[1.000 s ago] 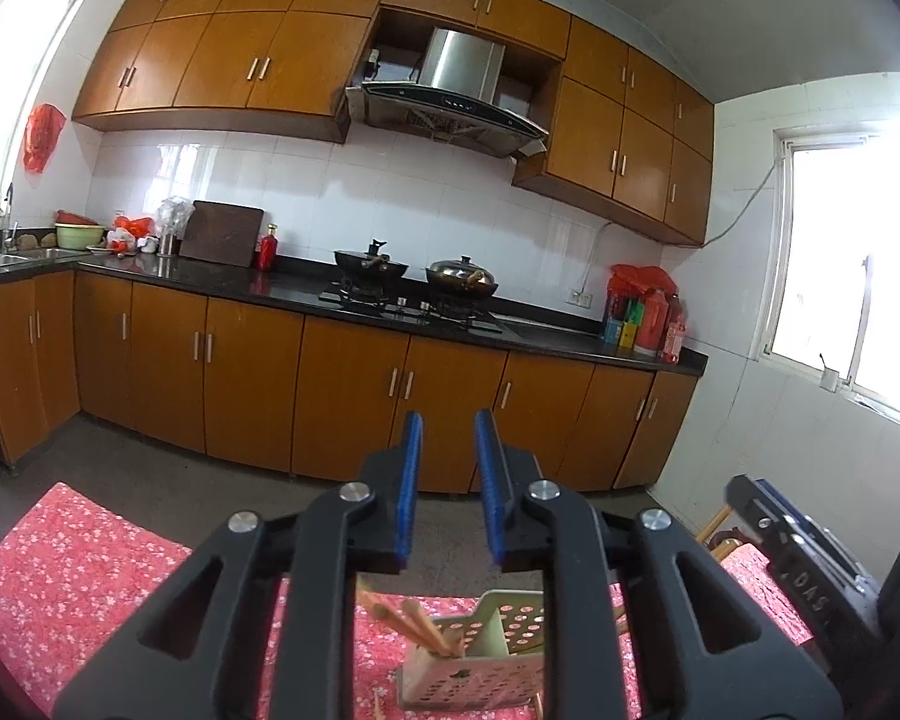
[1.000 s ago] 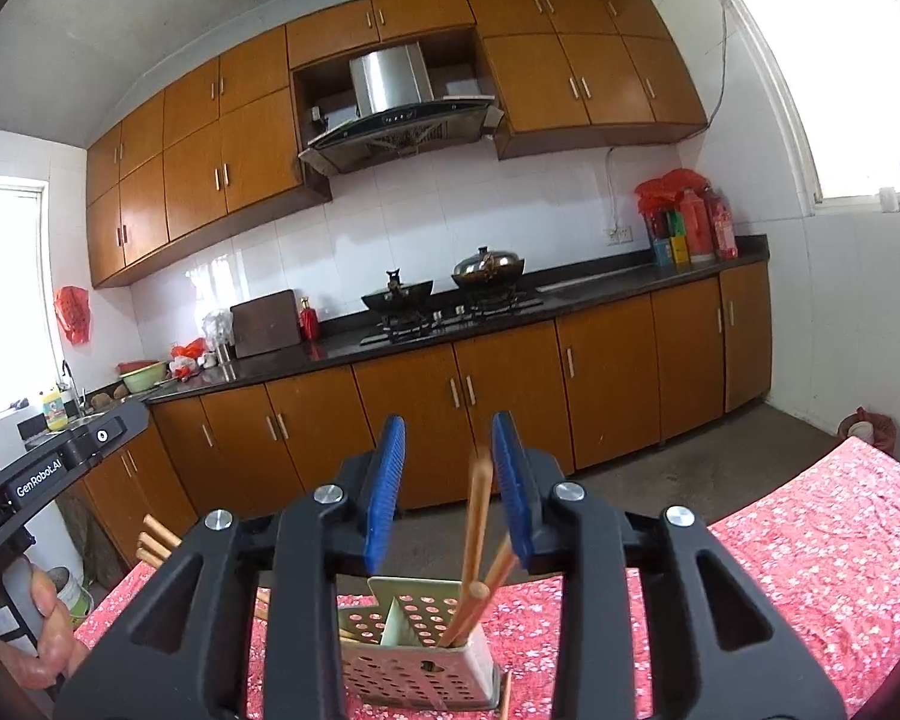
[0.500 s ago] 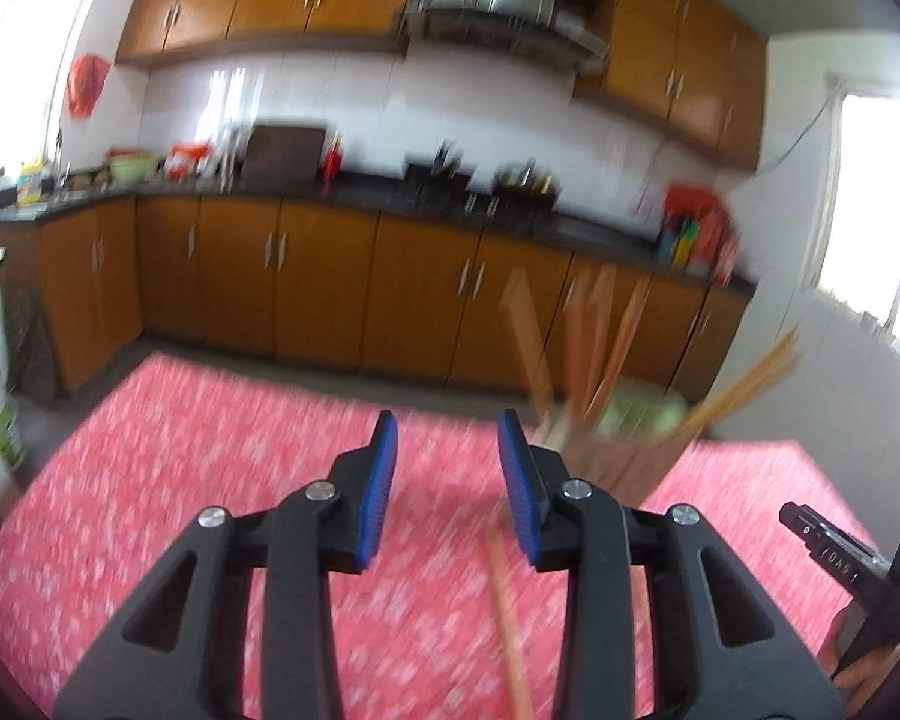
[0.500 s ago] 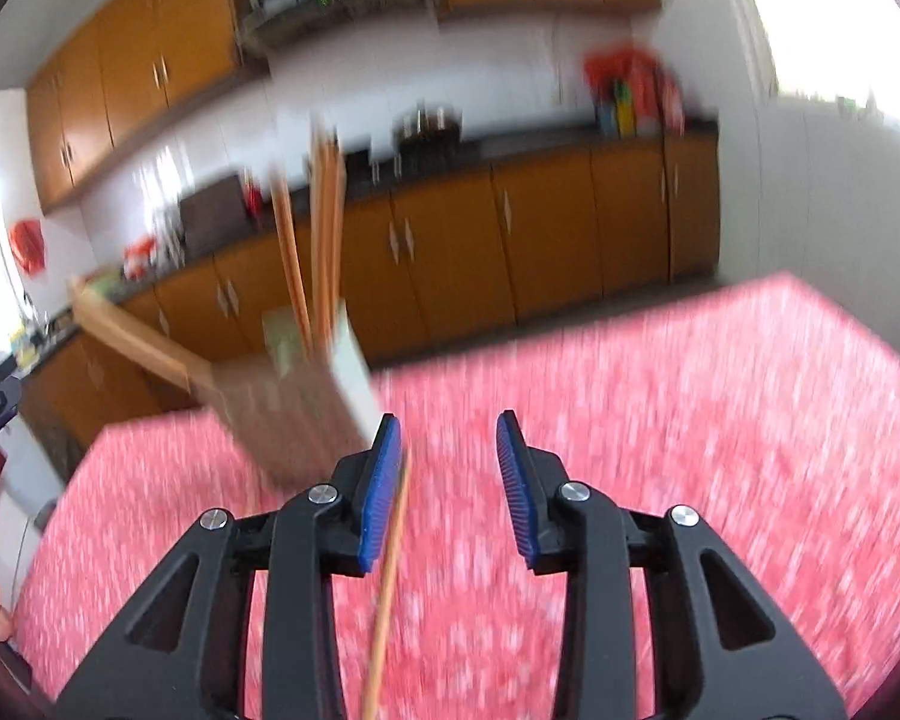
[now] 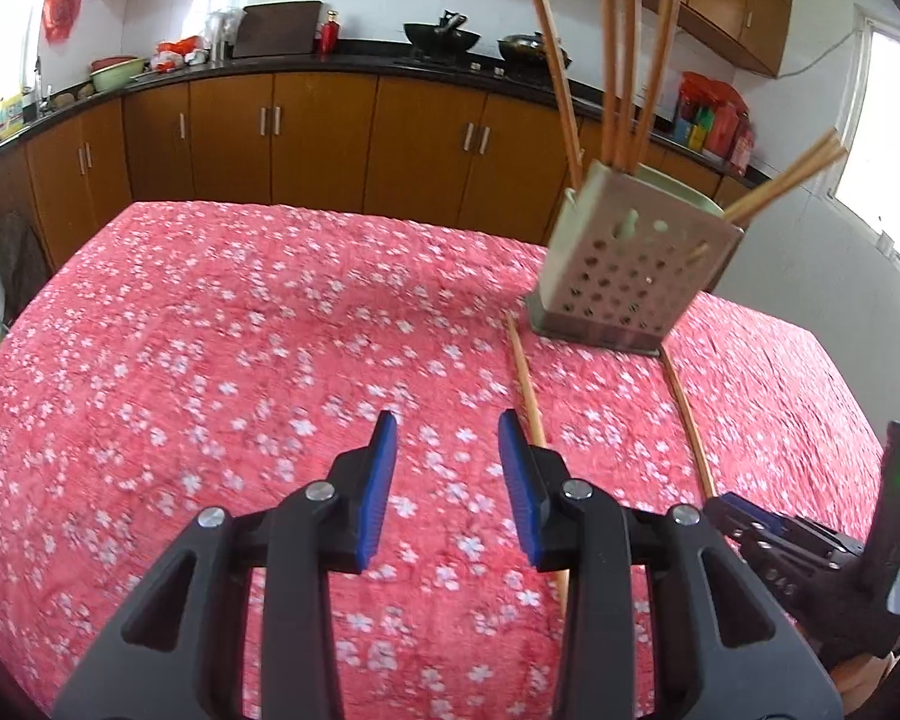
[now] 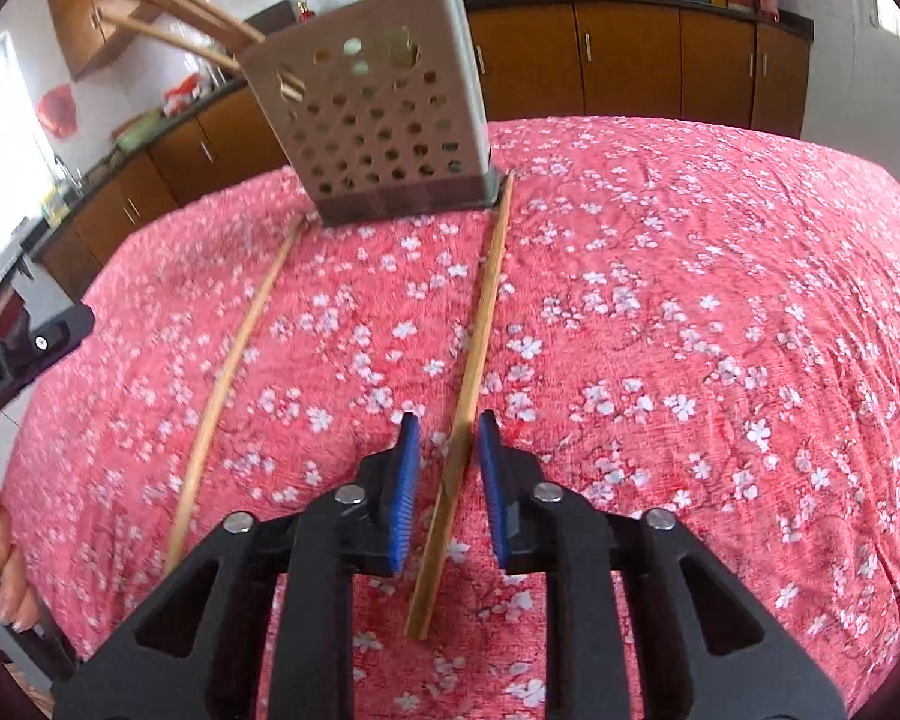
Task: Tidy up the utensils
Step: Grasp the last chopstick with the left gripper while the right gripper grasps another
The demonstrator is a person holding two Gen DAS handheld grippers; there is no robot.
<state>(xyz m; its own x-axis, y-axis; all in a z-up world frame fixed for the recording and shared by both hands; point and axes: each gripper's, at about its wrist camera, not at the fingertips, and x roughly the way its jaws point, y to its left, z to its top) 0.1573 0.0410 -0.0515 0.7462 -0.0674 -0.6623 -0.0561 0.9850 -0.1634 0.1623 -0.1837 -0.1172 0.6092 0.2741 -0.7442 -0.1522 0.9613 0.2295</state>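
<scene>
Left wrist view: left gripper (image 5: 447, 438) hovers over the red floral tablecloth (image 5: 210, 330), jaws moderately apart with only cloth between the blue pads — nothing held. One loose chopstick (image 5: 525, 387) lies just right of the right-hand finger, running back to the foot of the perforated utensil holder (image 5: 630, 264). A second chopstick (image 5: 687, 414) lies further right, also reaching toward the holder's base. Several chopsticks already stand upright in the holder; two more lean out to its right side. The other gripper's body shows at the lower right edge.

Right wrist view: right gripper (image 6: 448, 438) straddles the near half of one loose chopstick (image 6: 480, 324). Jaws have just been closing and now stand narrow, the stick between the pads with a thin gap visible on each side — not yet pinched, as far as I can judge. The other loose chopstick (image 6: 234, 360) lies well to the left on the cloth. The holder (image 6: 378, 132) stands at the far ends of both sticks.

Progress, judged: most chopsticks are in the holder; two remain on the cloth. Left to do: grasp each, lift, drop into the holder.
</scene>
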